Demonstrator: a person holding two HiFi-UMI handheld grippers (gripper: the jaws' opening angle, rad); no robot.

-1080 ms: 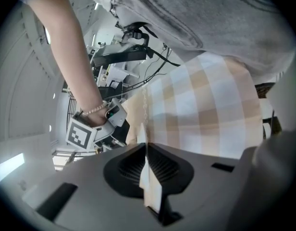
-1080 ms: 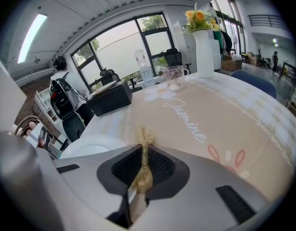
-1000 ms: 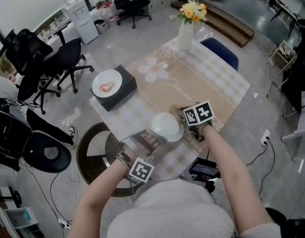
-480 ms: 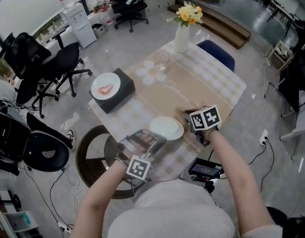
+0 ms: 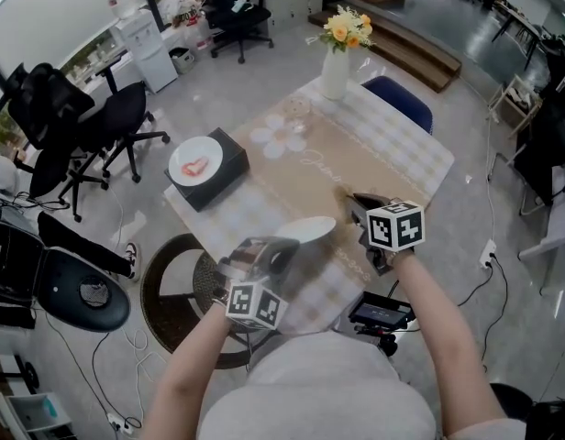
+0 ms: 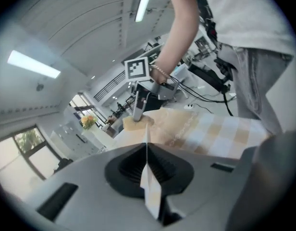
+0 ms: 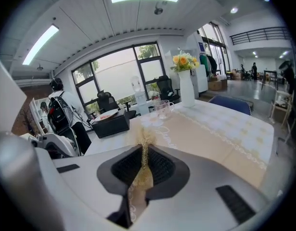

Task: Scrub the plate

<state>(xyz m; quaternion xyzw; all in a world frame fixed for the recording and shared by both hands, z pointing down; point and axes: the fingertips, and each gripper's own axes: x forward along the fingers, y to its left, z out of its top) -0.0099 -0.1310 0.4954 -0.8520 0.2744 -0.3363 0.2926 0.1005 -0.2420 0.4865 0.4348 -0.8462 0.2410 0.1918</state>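
The white plate (image 5: 307, 230) is held tilted and clear above the near edge of the worktop (image 5: 383, 163), its rim clamped between the fingers of the left gripper (image 5: 275, 247). The right gripper (image 5: 360, 209) has its fingers closed on a yellowish scrub pad (image 7: 140, 174), also above the worktop's near edge; contact with the plate cannot be confirmed. Assessment: scrubbing is at its outset, and the next move calls for pressing the pad onto the plate's face while the left grip resists the push.
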